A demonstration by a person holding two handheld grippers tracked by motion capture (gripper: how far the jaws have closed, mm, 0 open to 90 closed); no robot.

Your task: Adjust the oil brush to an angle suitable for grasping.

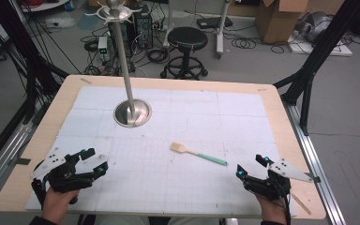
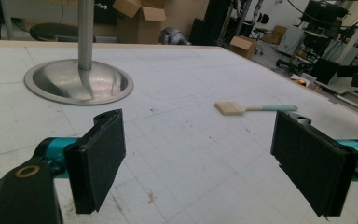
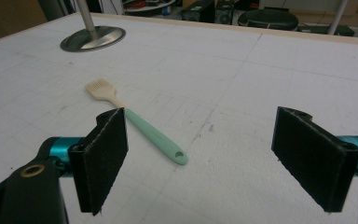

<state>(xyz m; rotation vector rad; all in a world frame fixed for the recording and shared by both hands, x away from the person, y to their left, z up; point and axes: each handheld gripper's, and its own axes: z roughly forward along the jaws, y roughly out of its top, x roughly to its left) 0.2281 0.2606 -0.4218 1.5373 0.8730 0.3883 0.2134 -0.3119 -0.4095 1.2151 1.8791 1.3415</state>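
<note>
We note both grippers, left (image 1: 91,161) and right (image 1: 250,168), spread and empty; the flat brush (image 1: 198,154) could skid across the bench (image 1: 272,136) if nudged.

My high camera looks forward and down over the whole table (image 1: 272,101). Each gripper camera sits low, close behind its own fingers (image 2: 98,163), facing across the table toward twelve o'clock. All three share the brush (image 1: 198,154) and the stand's round base (image 1: 132,113).
</note>
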